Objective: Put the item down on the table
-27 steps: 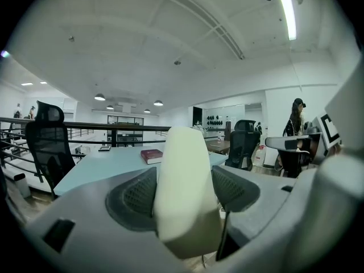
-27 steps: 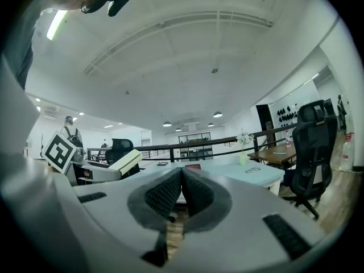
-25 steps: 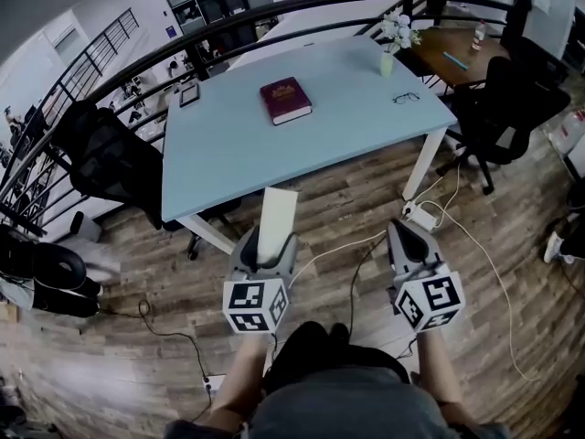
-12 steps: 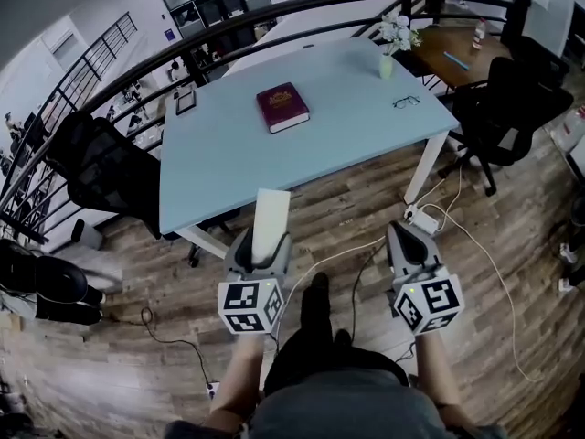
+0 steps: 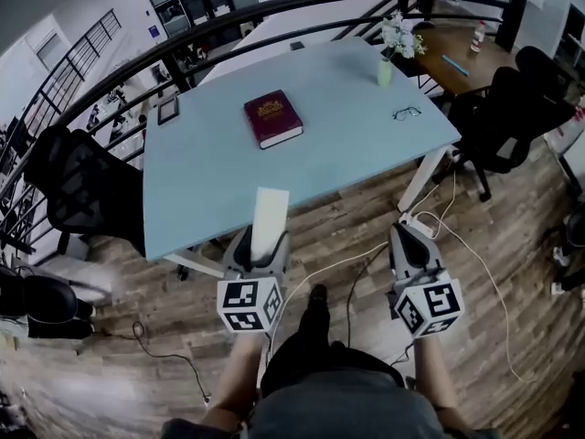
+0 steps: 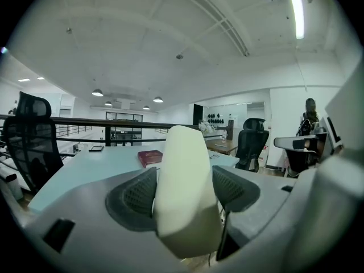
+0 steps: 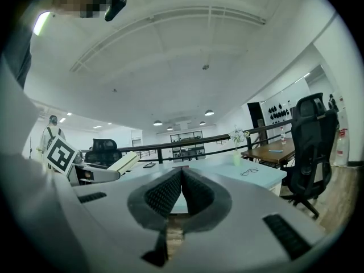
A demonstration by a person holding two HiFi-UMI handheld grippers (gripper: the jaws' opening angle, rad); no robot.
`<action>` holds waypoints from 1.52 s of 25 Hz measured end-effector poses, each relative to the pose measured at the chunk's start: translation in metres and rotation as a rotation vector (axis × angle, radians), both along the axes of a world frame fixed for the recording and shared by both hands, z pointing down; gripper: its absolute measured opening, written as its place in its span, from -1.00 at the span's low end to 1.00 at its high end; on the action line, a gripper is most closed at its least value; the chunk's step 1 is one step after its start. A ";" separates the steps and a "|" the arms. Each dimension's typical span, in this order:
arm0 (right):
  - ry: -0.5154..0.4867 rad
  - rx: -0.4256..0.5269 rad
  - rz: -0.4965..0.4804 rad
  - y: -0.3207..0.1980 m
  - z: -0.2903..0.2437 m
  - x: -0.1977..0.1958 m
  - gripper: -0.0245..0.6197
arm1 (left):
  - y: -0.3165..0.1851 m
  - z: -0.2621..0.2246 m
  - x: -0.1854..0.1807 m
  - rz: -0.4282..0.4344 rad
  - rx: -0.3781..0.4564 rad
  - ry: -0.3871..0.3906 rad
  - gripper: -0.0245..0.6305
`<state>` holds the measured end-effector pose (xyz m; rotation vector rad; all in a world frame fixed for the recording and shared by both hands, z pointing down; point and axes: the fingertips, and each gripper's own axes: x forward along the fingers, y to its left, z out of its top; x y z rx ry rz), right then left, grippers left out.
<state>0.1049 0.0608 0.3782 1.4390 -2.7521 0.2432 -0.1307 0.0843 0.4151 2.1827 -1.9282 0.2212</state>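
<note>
My left gripper (image 5: 263,238) is shut on a cream-white oblong block (image 5: 270,214) that sticks forward over the near edge of the pale blue table (image 5: 210,186). In the left gripper view the block (image 6: 185,186) fills the space between the two dark pads. My right gripper (image 5: 409,239) hangs over the wooden floor just short of the table's near right corner, jaws closed together with nothing between them (image 7: 181,191).
On the table lie a dark red book (image 5: 271,119), a pair of glasses (image 5: 406,112), a small vase of flowers (image 5: 387,62) and a tablet (image 5: 168,109). Black office chairs stand at left (image 5: 82,190) and right (image 5: 512,117). Cables (image 5: 457,236) run across the floor. A black railing (image 5: 274,12) runs behind.
The table has come nearer to both grippers; the block's tip now reaches over its near edge. Both grippers keep their hold and spacing.
</note>
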 end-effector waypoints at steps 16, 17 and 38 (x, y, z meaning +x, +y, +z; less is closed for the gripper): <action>0.016 -0.042 0.064 -0.117 0.007 -0.042 -0.91 | -0.131 0.017 -0.036 0.066 -0.046 0.030 0.02; 0.017 -0.044 0.065 -0.123 0.007 -0.045 -0.91 | -0.138 0.018 -0.038 0.067 -0.047 0.033 0.02; 0.033 -0.069 0.149 -0.189 0.015 -0.057 -0.91 | -0.237 0.042 -0.020 0.228 -0.108 0.020 0.02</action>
